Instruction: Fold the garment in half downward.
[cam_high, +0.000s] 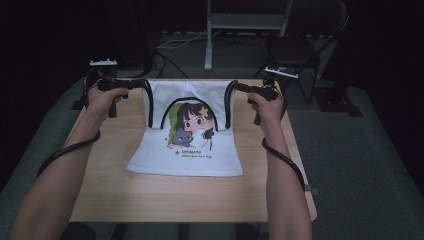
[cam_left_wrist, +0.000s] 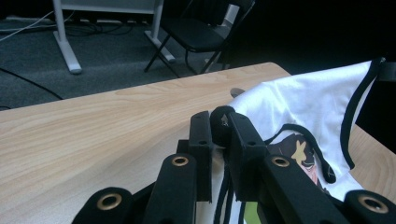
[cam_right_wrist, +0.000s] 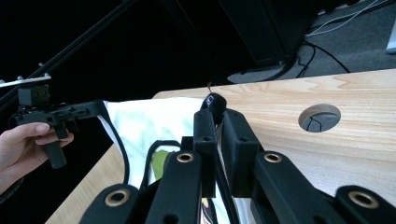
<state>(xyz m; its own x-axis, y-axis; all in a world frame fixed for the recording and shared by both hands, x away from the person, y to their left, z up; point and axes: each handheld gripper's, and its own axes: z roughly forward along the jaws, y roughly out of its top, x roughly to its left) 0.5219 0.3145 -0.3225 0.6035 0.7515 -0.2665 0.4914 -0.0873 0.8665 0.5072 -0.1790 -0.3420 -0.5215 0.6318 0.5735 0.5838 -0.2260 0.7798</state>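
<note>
Shirt held up by both shoulders

Left gripper (cam_high: 141, 84) and right gripper (cam_high: 235, 86) each clench a black-trimmed shoulder of the white shirt (cam_high: 192, 145), lifting its top above the counter (cam_high: 150, 195); its hem lies flat there.

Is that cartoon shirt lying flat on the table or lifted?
Partly lifted: both grippers, left and right, hold the shirt up by its shoulders; its hem rests on the table.

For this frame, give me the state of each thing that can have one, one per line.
Tank top: top end lifted off the table by both straps, hem end resting flat, print facing up.
Left claw: shut on the tank top's left strap.
Right claw: shut on the right strap.
Folding chair: unfolded, standing behind the table.
</note>
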